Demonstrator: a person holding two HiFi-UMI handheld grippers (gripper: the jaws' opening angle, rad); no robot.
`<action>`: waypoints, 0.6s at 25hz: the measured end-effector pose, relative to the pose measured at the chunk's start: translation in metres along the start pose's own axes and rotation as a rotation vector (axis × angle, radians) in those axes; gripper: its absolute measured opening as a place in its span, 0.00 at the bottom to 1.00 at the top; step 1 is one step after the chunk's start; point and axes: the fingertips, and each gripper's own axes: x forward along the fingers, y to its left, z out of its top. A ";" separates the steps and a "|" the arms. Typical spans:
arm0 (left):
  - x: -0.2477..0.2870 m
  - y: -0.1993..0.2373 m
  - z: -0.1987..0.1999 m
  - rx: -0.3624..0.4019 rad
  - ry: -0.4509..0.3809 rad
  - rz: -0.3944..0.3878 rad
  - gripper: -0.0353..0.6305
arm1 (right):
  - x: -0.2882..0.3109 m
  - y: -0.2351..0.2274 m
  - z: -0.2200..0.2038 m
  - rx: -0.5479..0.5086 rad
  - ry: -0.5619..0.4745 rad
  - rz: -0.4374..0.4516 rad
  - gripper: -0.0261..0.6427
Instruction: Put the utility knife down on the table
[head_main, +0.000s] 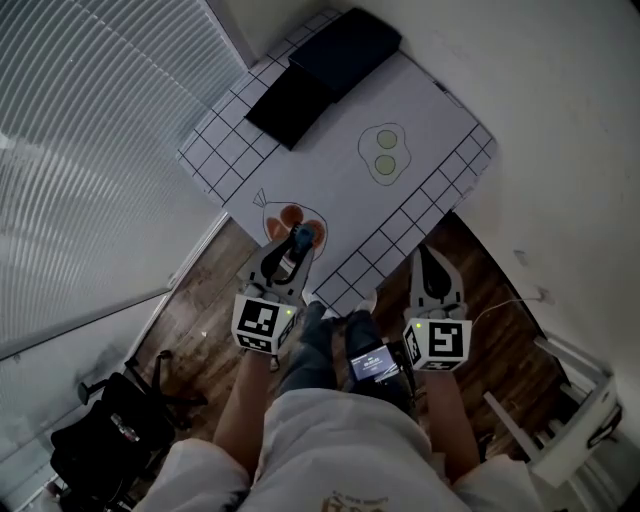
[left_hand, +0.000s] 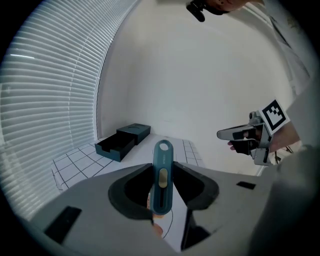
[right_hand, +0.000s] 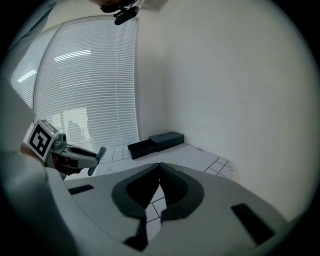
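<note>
Left gripper view: a slim, smooth teal knife (left_hand: 163, 177) is clamped by the left gripper (left_hand: 162, 167), lower end hidden; the right gripper (right_hand: 159, 166) is clenched empty.

I see slatted blinds (head_main: 90, 150) filling the left side, with dim daylight coming through. A plain white wall (head_main: 570, 90) runs along the right. The white, grid-edged table (head_main: 420, 110) stands in the corner on a dark wood-plank floor (head_main: 190, 330), where a black bundle (head_main: 105, 435), possibly a bag, lies.
</note>
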 end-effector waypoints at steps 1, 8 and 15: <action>0.003 0.000 -0.006 0.009 0.017 -0.004 0.26 | 0.002 -0.001 -0.003 0.002 0.005 0.001 0.05; 0.027 -0.007 -0.032 0.012 0.124 -0.067 0.26 | 0.016 0.000 -0.027 -0.010 0.051 0.023 0.05; 0.050 -0.003 -0.062 0.021 0.240 -0.080 0.26 | 0.023 -0.003 -0.045 0.009 0.091 0.015 0.05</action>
